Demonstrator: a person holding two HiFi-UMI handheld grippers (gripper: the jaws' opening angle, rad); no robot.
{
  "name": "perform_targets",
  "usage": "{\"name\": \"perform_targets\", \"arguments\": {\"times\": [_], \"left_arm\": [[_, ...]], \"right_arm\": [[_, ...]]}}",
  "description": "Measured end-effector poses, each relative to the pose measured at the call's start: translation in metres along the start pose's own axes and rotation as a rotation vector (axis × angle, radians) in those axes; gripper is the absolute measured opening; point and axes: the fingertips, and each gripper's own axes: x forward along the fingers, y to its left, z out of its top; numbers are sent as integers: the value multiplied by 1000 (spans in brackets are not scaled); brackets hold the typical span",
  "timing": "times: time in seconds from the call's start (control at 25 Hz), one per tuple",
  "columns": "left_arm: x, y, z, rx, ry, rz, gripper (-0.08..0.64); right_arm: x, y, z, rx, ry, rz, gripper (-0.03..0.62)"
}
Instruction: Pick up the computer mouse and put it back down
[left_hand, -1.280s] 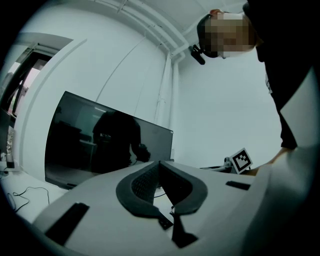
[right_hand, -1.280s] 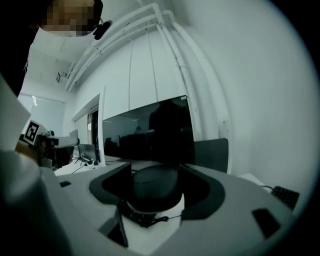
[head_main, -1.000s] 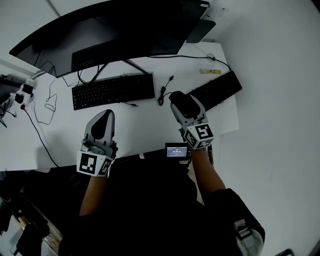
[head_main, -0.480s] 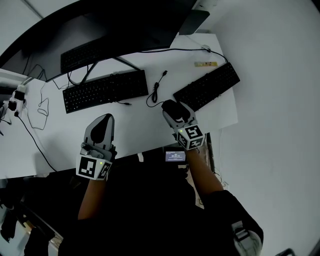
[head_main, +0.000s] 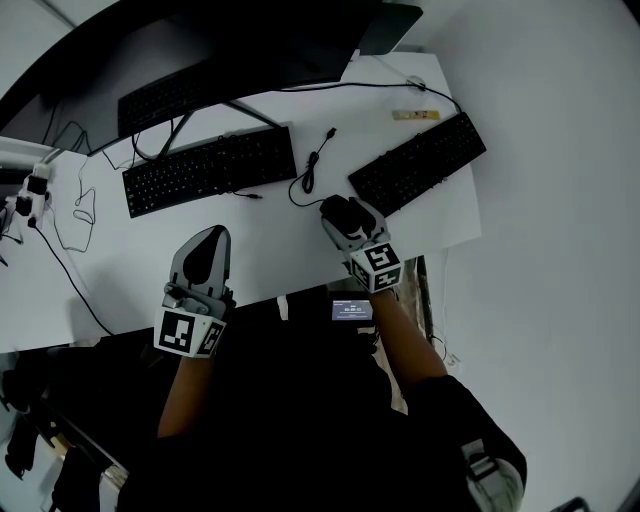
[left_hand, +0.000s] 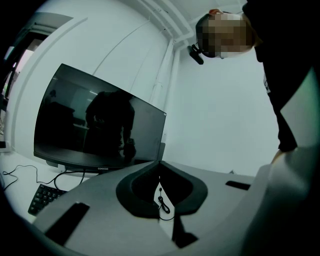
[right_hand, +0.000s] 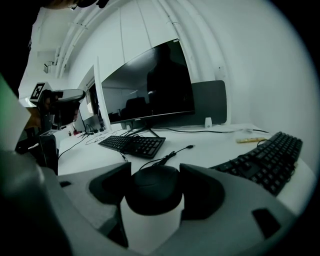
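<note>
White desk (head_main: 270, 245), dark monitor (head_main: 250, 40), two keyboards (head_main: 210, 168); right gripper (head_main: 340, 212) clamped on computer mouse (right_hand: 152, 187), left gripper (head_main: 210, 240) closed, empty.

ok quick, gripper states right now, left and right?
left gripper: shut, nothing between the jaws.
right gripper: shut on the computer mouse.

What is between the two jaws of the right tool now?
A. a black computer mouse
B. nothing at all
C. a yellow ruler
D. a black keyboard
A: in the right gripper view the black computer mouse sits between the jaws of the right tool, with a pad close against each of its sides.
</note>
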Motion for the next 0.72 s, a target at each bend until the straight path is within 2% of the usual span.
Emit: {"name": "perform_targets", "arguments": {"times": [0.48,0.72], "left_arm": [[-1,-8,-16,-10,24,-10,-5],[1,-11,-22,-13,38,-16,-5]], "right_arm": [[1,4,-37,-5,85,9,305],[6,1,-53,-27,178,-12,305]]}}
